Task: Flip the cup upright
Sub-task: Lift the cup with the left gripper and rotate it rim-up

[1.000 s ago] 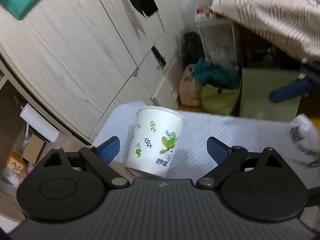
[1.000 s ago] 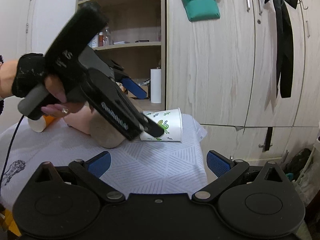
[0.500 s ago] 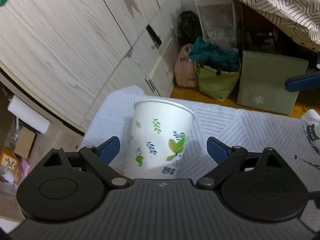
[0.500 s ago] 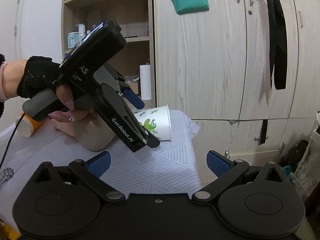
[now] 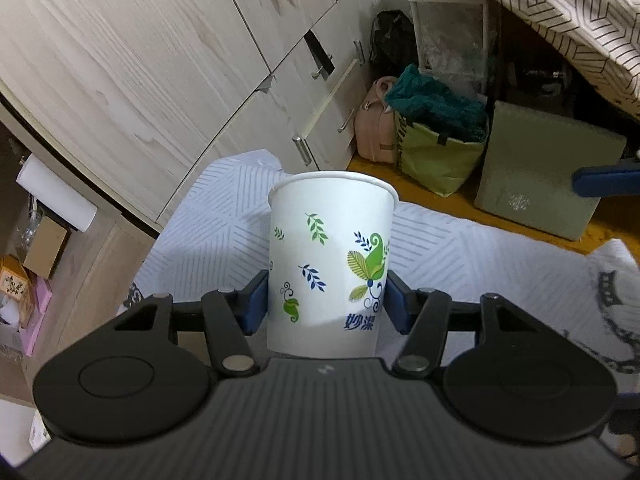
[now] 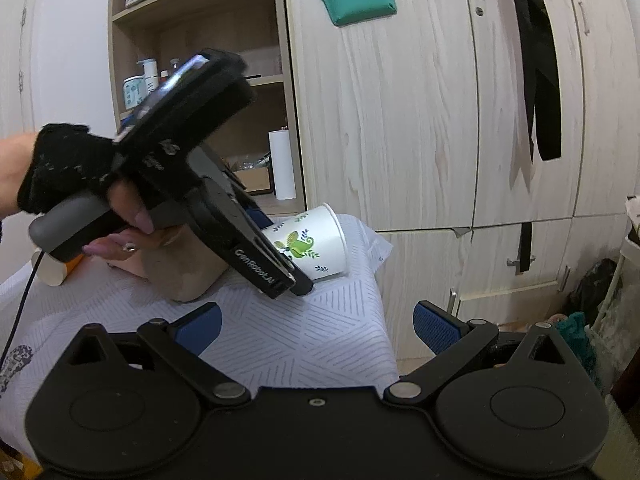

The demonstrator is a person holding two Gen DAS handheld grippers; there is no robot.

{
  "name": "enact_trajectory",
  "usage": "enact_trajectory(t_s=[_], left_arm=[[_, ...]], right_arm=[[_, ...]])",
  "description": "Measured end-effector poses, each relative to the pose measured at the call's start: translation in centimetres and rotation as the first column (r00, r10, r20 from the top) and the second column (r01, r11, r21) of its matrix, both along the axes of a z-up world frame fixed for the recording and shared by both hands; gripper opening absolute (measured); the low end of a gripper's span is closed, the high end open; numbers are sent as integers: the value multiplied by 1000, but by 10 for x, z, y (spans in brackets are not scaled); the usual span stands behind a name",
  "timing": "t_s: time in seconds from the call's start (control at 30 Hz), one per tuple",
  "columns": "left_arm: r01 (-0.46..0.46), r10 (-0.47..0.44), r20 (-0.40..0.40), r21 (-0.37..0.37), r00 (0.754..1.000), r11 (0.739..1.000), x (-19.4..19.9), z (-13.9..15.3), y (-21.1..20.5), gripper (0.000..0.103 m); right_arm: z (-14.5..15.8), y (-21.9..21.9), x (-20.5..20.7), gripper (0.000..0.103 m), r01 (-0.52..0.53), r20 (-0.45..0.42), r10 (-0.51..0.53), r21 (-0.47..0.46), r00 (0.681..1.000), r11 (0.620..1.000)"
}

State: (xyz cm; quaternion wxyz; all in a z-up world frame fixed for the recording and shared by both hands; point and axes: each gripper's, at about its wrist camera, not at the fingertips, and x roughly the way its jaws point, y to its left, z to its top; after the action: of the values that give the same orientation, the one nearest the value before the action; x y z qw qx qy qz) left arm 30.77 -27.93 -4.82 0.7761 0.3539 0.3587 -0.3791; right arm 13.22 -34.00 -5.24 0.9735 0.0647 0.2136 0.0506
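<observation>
A white paper cup [image 5: 328, 256] with green and blue leaf prints lies tilted on its side on the white patterned tablecloth [image 5: 460, 256], rim pointing away from me. My left gripper [image 5: 326, 306] is shut on the cup, its blue pads pressed on both sides near the base. In the right wrist view the cup [image 6: 310, 244] shows held by the left gripper [image 6: 296, 280], rim toward the wardrobe. My right gripper [image 6: 316, 328] is open and empty, hovering above the table's near edge.
Wooden wardrobe doors [image 6: 420, 100] stand behind the table. A beige object [image 6: 180, 268] and an orange-and-white roll [image 6: 56, 272] lie on the table to the left. Bags [image 5: 436, 132] and a green box [image 5: 548, 168] sit on the floor beyond the table edge.
My left gripper has closed from open onto the cup and moved in around it. The cup's rim end has lifted a little. The right gripper stayed open.
</observation>
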Motion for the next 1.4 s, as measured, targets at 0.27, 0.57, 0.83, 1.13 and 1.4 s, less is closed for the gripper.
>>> enact_trajectory(t_s=[0.27,0.57,0.83,1.13,1.4], left_arm=[[-11,10,-16,-53,1000,999,-41,17,20,57],[-90,69,-121,-180,990,980,-100,32,70,57],[-217,180,-198,-181,963,959,-124,26,120,57],[-342,308,-206,-152,929,927,-120,18,171,57],[-422,370,-296,-133,881,897,-94,-1,184,58]], right_arm=[[1,3,-11,103,-17,-11,18,21,1000,1000],[1,20,-43,103,-84,-52,86,32,995,996],[-2,35,-52,103,-151,-86,158,81,984,985],[2,62,-54,103,-244,-83,254,119,964,963],[5,80,-48,103,-280,-91,288,92,953,956]])
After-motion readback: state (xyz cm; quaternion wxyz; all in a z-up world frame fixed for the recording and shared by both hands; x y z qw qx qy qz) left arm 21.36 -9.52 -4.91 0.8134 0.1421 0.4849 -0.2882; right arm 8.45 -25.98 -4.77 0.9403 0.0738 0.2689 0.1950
